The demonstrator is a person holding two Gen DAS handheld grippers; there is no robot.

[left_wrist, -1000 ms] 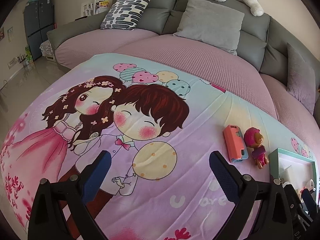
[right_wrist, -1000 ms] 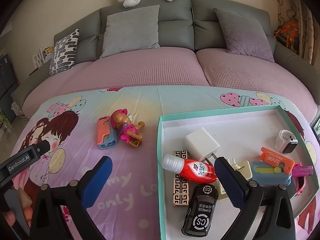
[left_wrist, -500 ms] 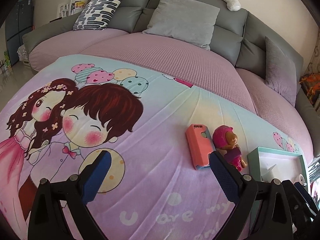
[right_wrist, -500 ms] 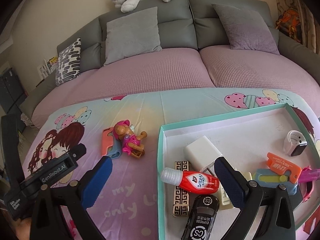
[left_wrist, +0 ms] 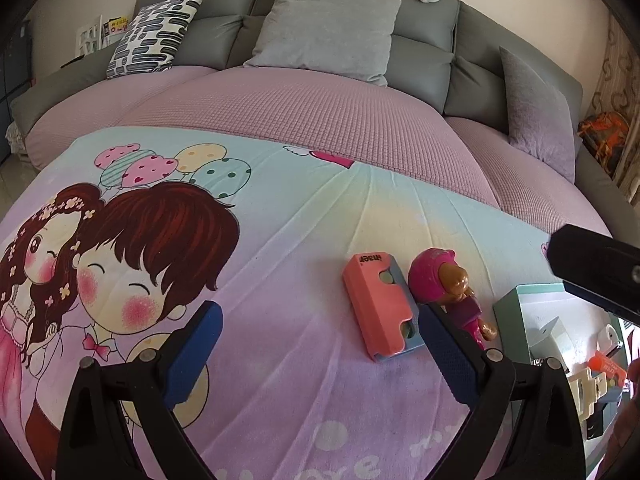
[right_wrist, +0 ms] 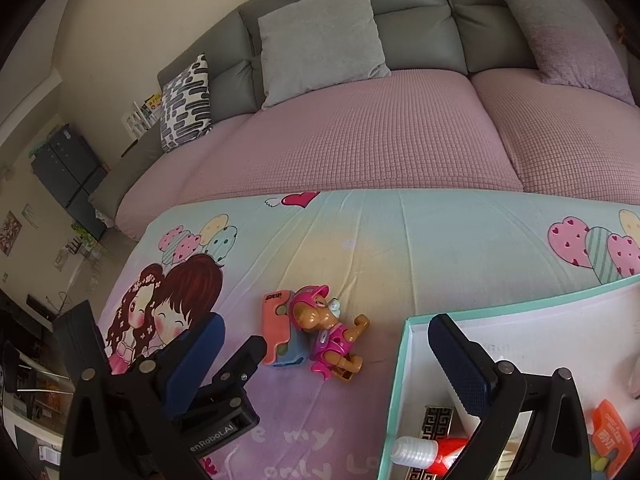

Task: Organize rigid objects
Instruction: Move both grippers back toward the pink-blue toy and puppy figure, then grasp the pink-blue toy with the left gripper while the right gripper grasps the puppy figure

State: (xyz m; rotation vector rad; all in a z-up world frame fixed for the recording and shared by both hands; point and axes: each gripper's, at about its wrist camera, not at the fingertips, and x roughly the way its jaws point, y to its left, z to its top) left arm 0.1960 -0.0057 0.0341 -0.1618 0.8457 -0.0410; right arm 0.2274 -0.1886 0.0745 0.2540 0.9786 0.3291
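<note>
The left hand-held gripper (left_wrist: 318, 330) hangs low over a cartoon-printed sheet (left_wrist: 280, 220) with its two blue-padded fingers spread wide apart and nothing between them. The right hand-held gripper (right_wrist: 326, 342) is likewise spread wide and empty, its right finger (right_wrist: 460, 364) over the near corner of a teal-rimmed white tray (right_wrist: 404, 344) and its left finger over the sheet. In the right wrist view the left tool's black body sits just beside that left finger. Two things lie loose on the sheet, side by side and touching: one salmon-pink and blue case (left_wrist: 380, 308), flat on the cloth, and one pink toy pup figure (left_wrist: 440, 280) with a brown face, lying on its back just right of the case. In the left wrist view the case sits just ahead of the right fingertip, toward the right side of the open span, and the pup is partly hidden behind that finger. The tray stands right of the pup, apart from it. Inside it the right wrist view shows one red squeeze bottle with a clear cap (right_wrist: 432, 450), one dark card with a gold key pattern (right_wrist: 438, 420) under it, and one orange tag (right_wrist: 610, 432); other pieces there are too cut off to count. Behind the sheet a grey sofa (right_wrist: 416, 20) carries three cushions (right_wrist: 320, 36) and one plush animal on its backrest.
</note>
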